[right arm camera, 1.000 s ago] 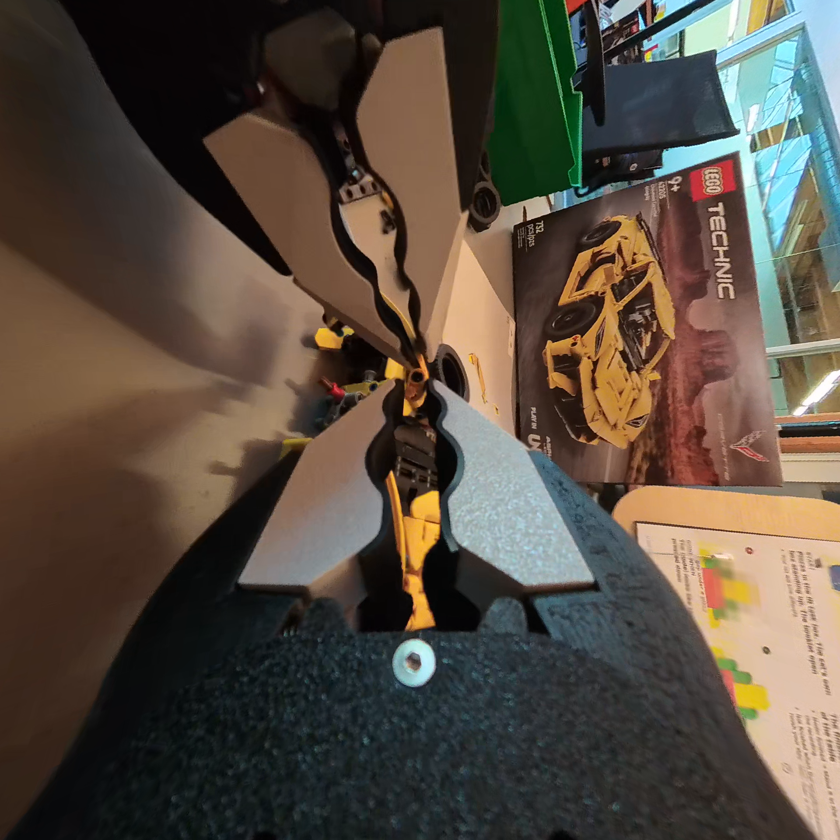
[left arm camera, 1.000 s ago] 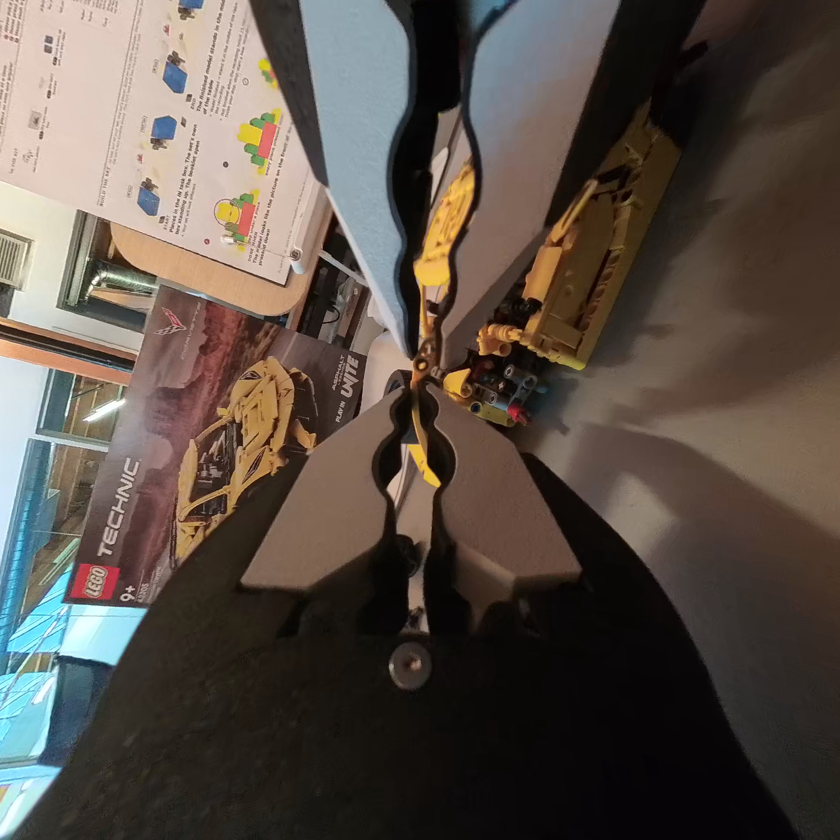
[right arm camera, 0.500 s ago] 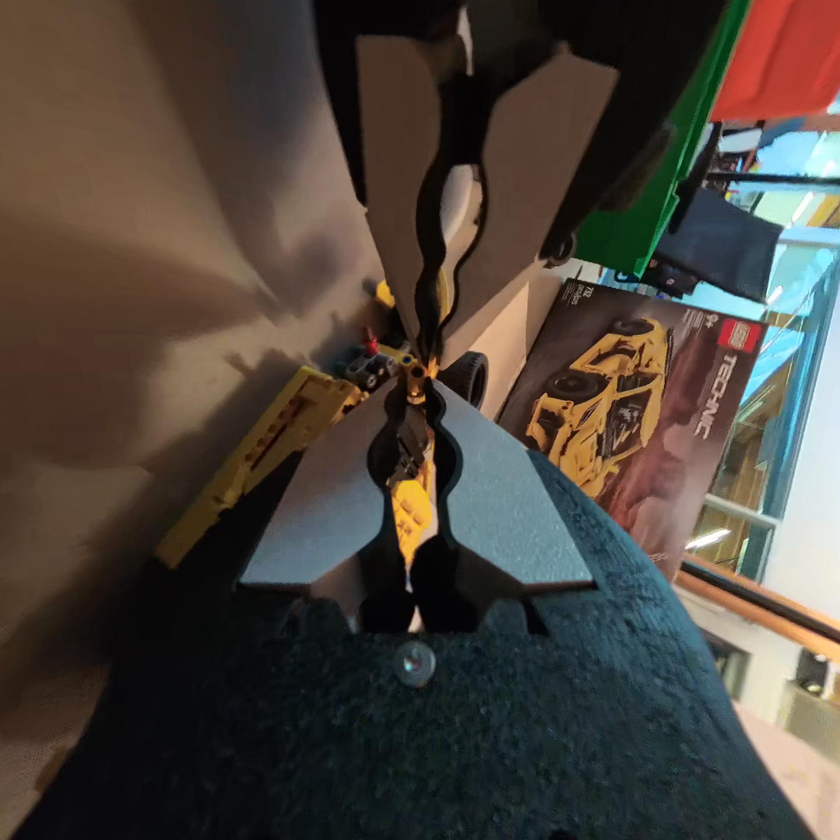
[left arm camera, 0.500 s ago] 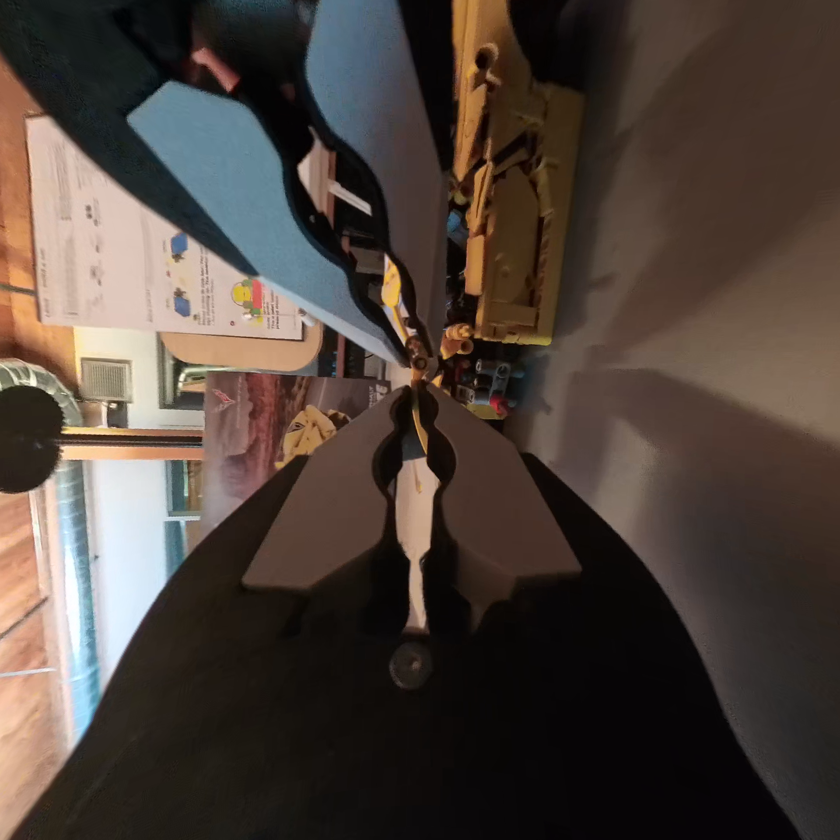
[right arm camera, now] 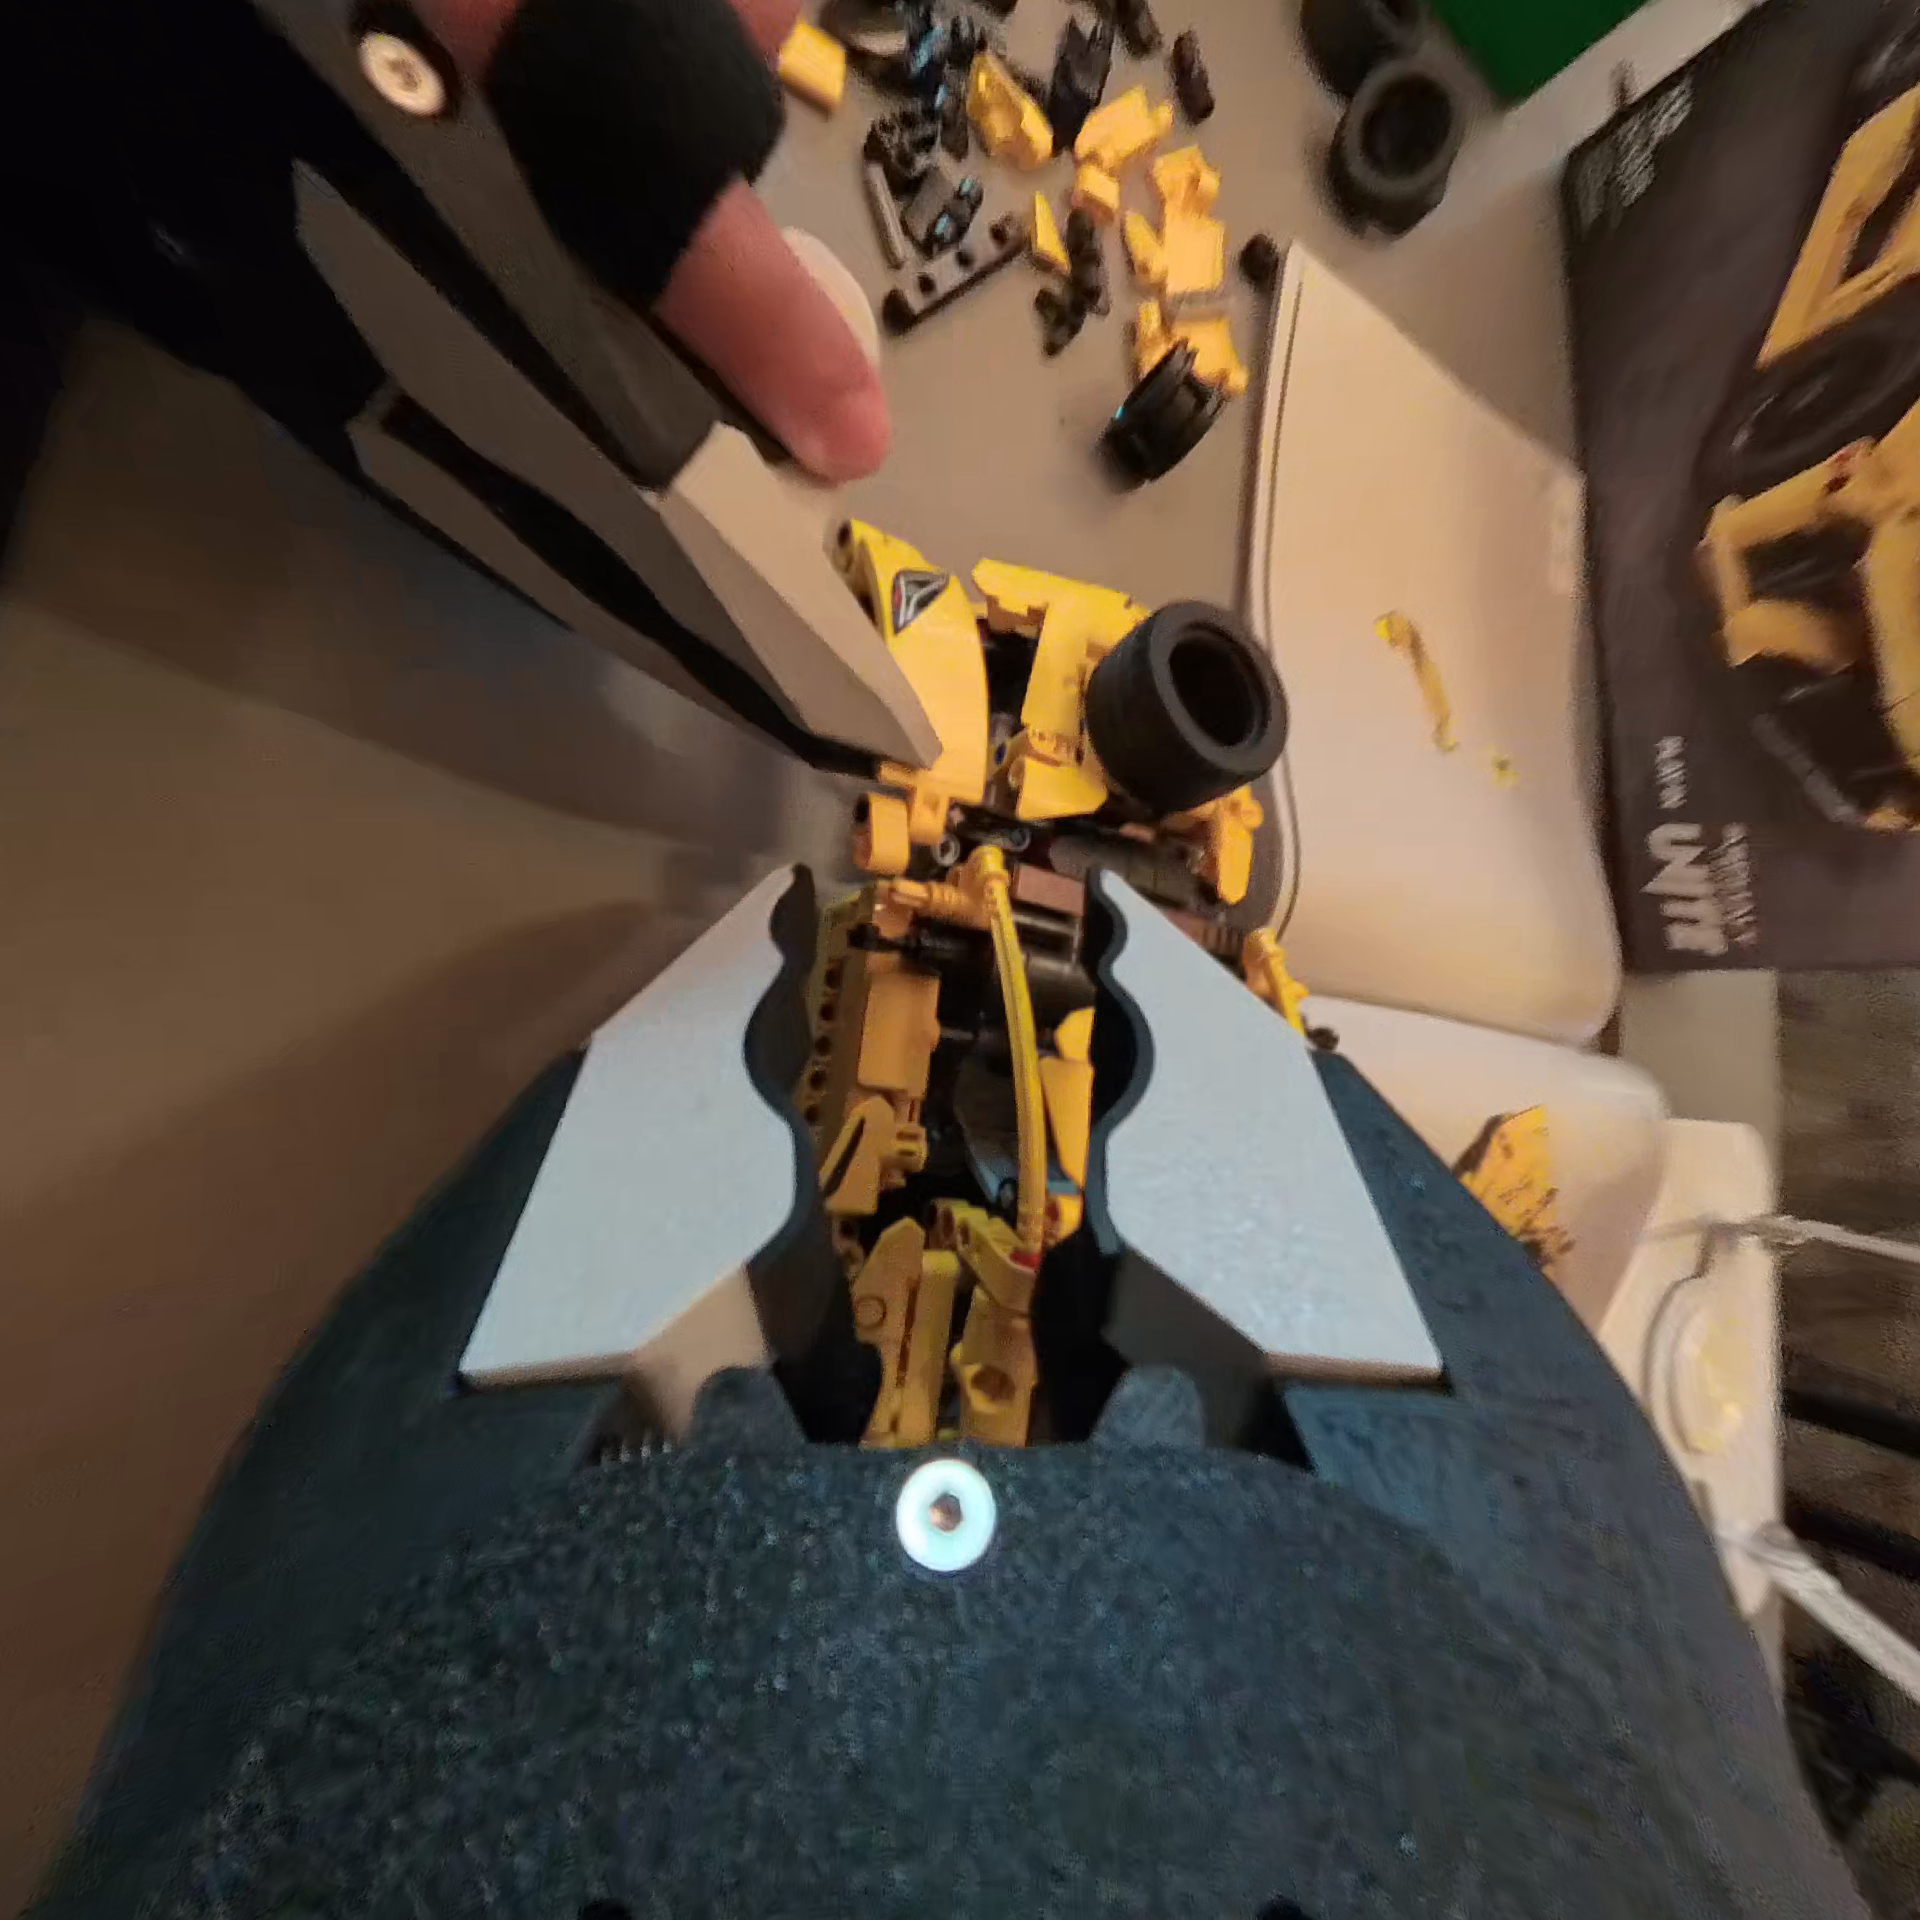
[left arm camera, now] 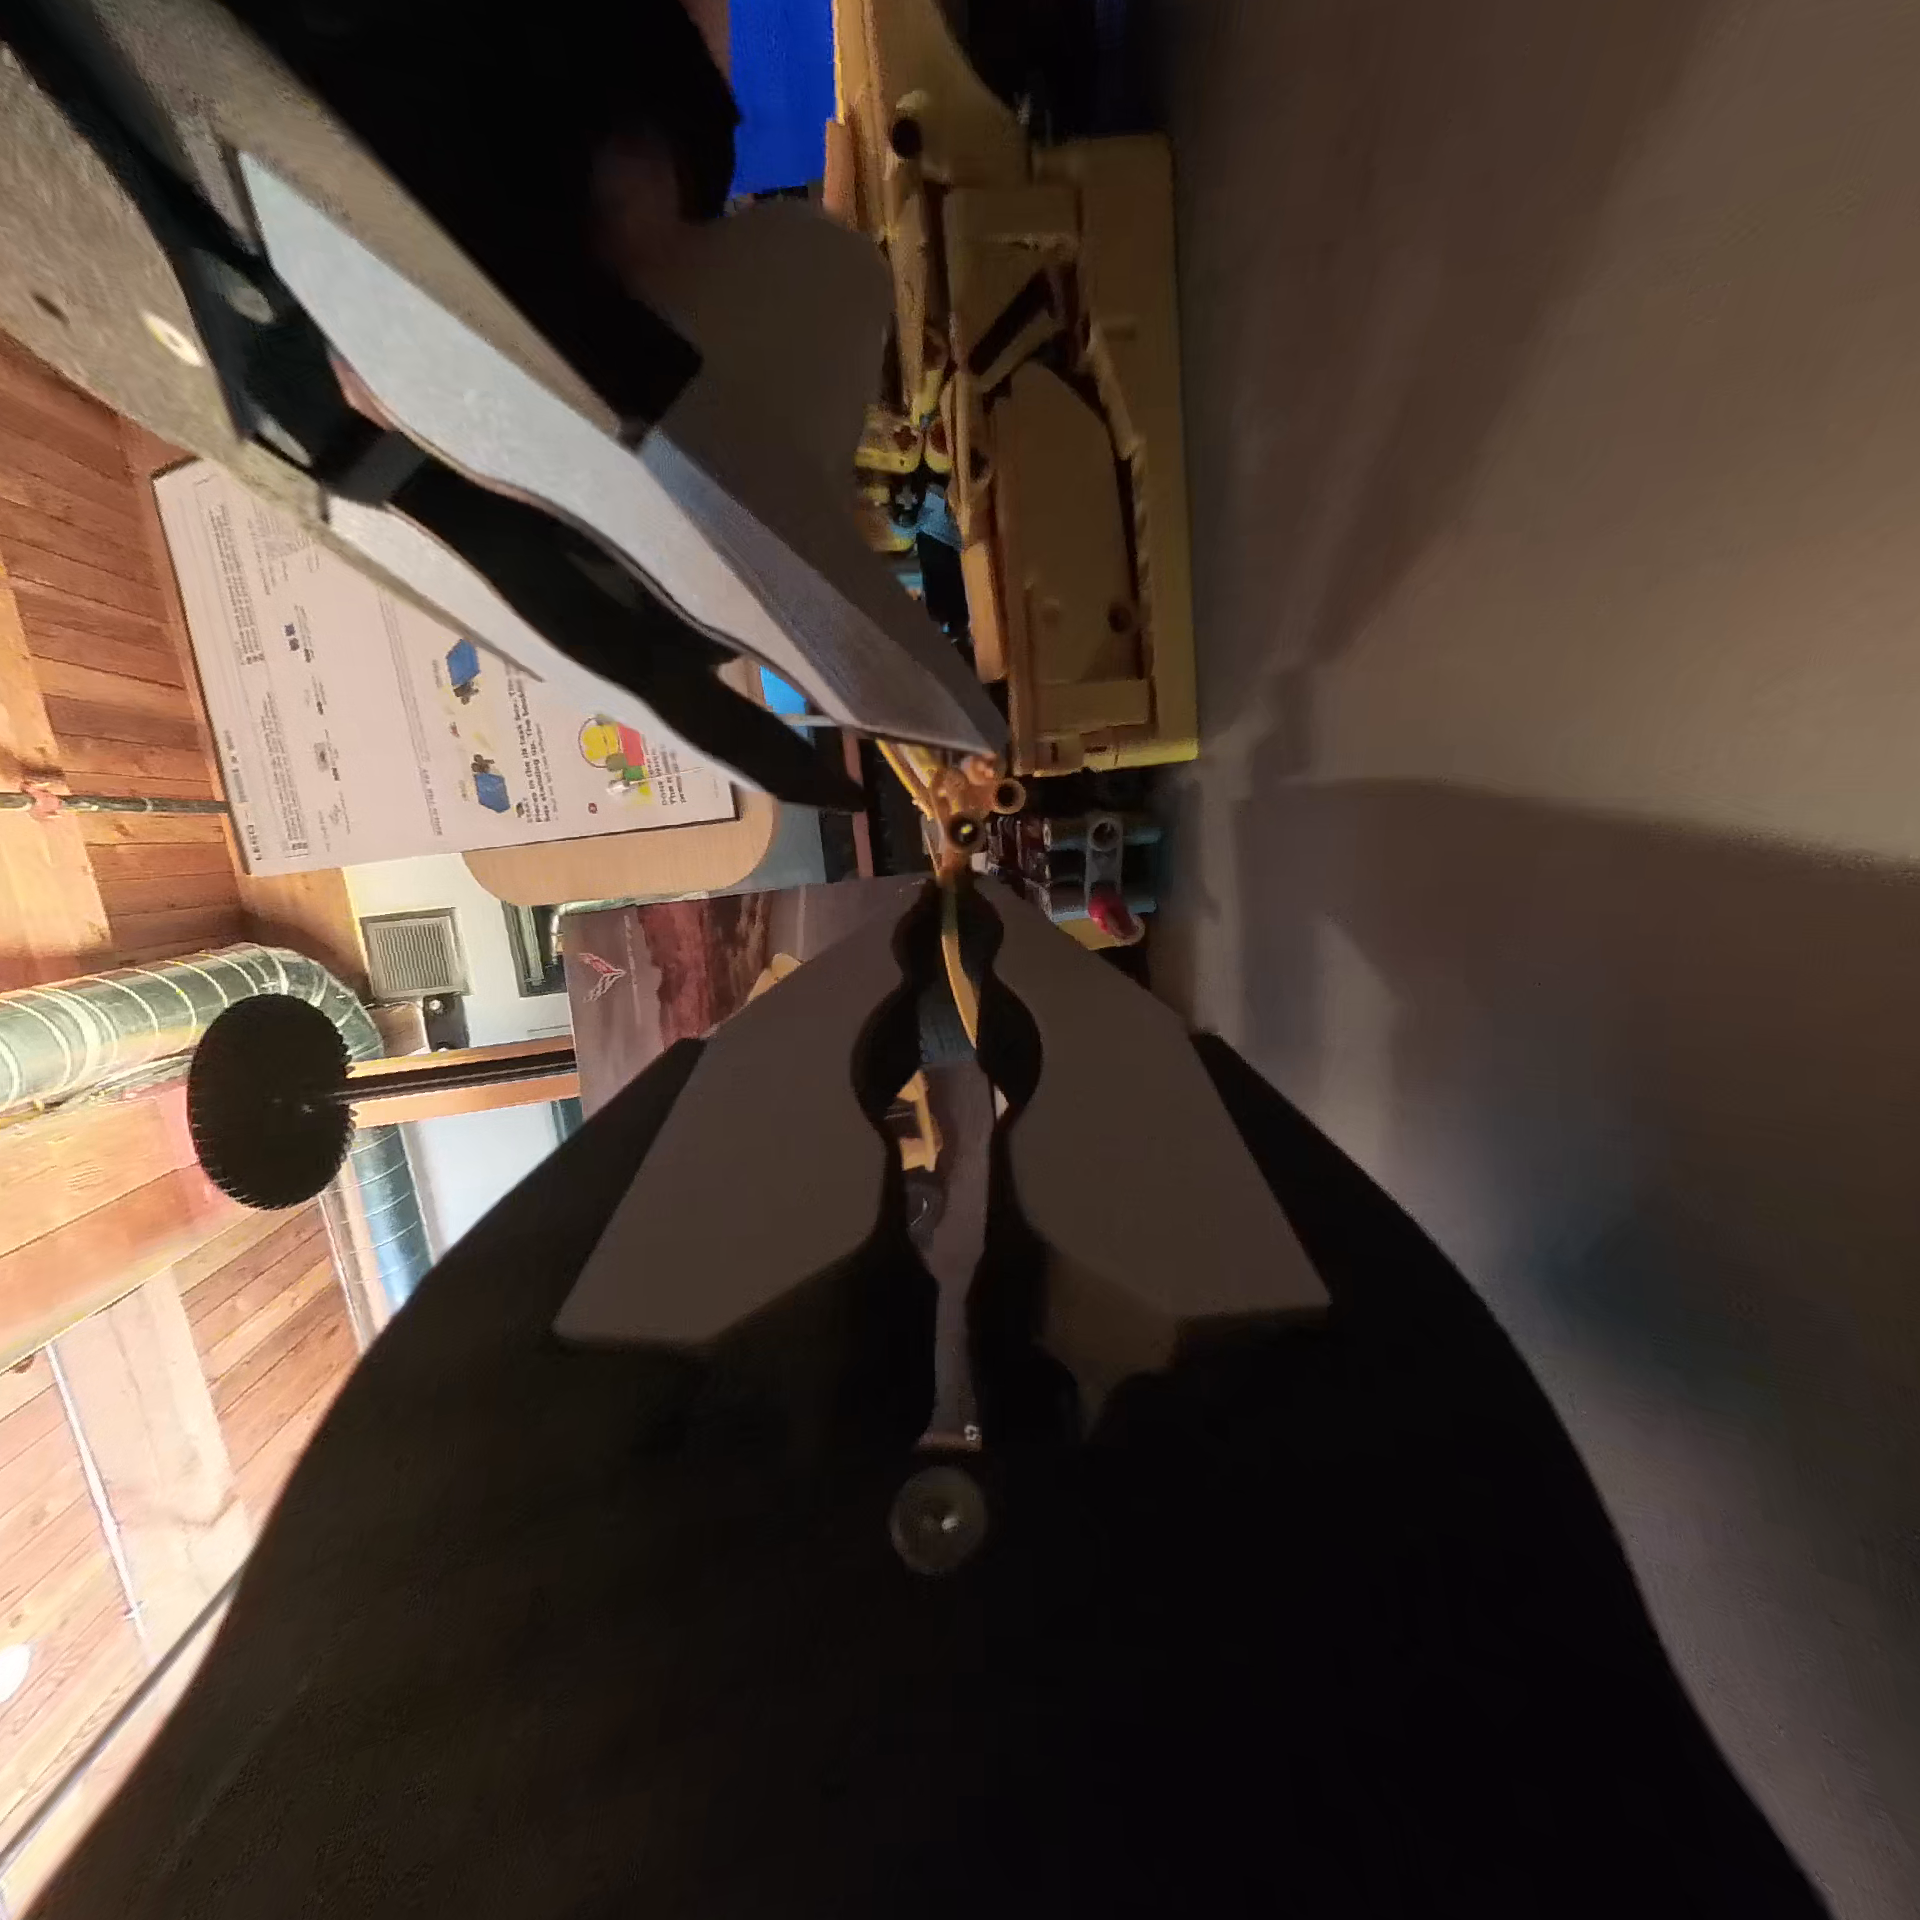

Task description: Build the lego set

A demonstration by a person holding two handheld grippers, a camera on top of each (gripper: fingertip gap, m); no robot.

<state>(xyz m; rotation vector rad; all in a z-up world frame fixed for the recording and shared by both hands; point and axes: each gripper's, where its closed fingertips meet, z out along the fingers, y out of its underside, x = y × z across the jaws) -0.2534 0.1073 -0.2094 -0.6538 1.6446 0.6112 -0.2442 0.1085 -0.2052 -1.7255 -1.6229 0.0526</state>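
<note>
- The right gripper (right arm camera: 940,883) is spread wide, its two fingers either side of the yellow Lego car body (right arm camera: 935,1091) without clamping it.
- The left gripper (left arm camera: 951,883) is pinched tight on a thin yellow flexible rod (left arm camera: 958,966).
- In the right wrist view, the left gripper's tips meet at the car's front, just beside a black tyre (right arm camera: 1184,717).
- A gloved finger (right arm camera: 769,343) rests on the left gripper.
- Loose yellow and black pieces (right arm camera: 1091,197) lie on the table (right arm camera: 260,831) beyond; the set's box (right arm camera: 1756,520) stands to the right.
</note>
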